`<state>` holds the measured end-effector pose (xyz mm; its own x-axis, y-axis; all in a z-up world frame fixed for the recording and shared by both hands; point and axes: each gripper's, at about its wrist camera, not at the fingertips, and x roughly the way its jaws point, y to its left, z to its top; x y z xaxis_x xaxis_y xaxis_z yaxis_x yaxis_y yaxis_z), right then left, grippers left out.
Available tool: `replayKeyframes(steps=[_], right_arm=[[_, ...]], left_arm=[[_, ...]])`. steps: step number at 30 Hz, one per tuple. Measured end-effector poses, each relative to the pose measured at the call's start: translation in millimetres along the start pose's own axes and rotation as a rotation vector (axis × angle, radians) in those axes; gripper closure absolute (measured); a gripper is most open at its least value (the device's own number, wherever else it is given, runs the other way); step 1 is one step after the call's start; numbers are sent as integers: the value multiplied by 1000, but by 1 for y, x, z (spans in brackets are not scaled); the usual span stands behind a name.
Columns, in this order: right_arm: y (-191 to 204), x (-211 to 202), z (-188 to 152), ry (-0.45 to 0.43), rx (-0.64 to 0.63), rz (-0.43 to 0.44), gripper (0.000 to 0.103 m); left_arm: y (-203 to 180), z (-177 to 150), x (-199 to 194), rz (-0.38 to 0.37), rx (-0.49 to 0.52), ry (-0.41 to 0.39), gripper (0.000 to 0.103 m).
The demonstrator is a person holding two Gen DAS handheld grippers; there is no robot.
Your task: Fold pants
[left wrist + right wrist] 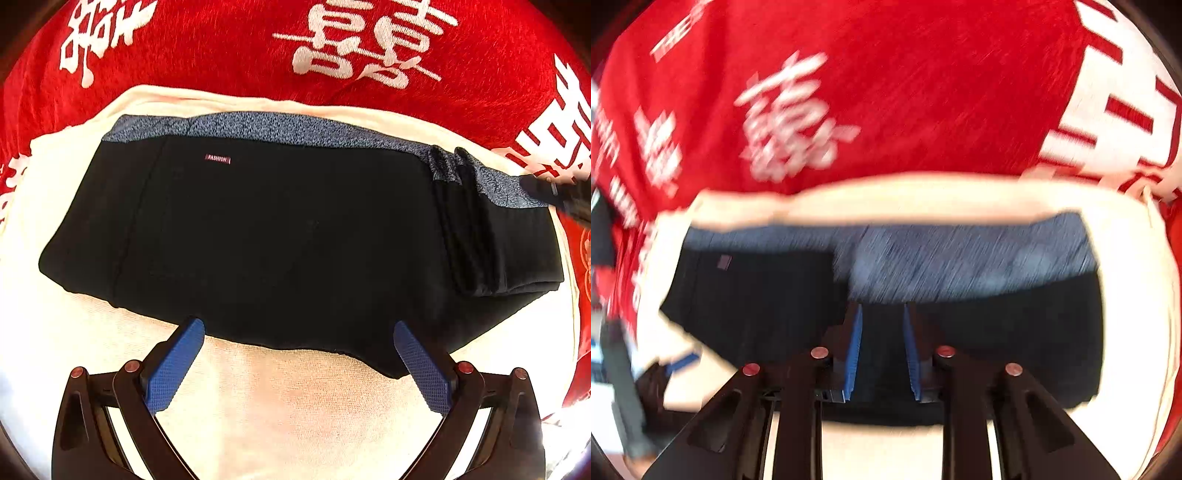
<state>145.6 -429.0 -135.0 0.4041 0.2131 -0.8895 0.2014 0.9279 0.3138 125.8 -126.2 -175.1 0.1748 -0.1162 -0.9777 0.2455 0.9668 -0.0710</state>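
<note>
Black pants (280, 236) with a blue-grey speckled waistband lie folded on a cream towel (288, 402); a small "FASHION" label faces up. My left gripper (299, 332) is open, its blue pads straddling the near edge of the pants. In the right wrist view the image is blurred by motion; my right gripper (882, 317) stands over the pants (1015, 332) with its blue pads a narrow gap apart and dark cloth between them. The right gripper's tip shows in the left wrist view (554, 195) at the pants' right end.
A red blanket (240, 55) with white characters covers the surface around the towel; it also shows in the right wrist view (923, 92). The left gripper shows blurred at the left of the right wrist view (676, 365).
</note>
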Motion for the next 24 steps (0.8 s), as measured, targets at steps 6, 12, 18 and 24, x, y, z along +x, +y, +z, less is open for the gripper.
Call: replayKeyframes(steps=[6, 12, 18, 24], right_arm=[[-78, -12, 21, -13, 150, -143, 76], [-168, -26, 22, -44, 378, -160, 77], [-146, 15, 41, 25, 91, -176, 78], [-116, 18, 31, 52, -133, -242, 75]], left_arm=[[6, 1, -17, -21, -5, -14, 0], [-21, 3, -14, -2, 67, -6, 0], [-56, 11, -6, 12, 38, 14, 0], [-86, 21, -11, -5, -18, 15, 0]])
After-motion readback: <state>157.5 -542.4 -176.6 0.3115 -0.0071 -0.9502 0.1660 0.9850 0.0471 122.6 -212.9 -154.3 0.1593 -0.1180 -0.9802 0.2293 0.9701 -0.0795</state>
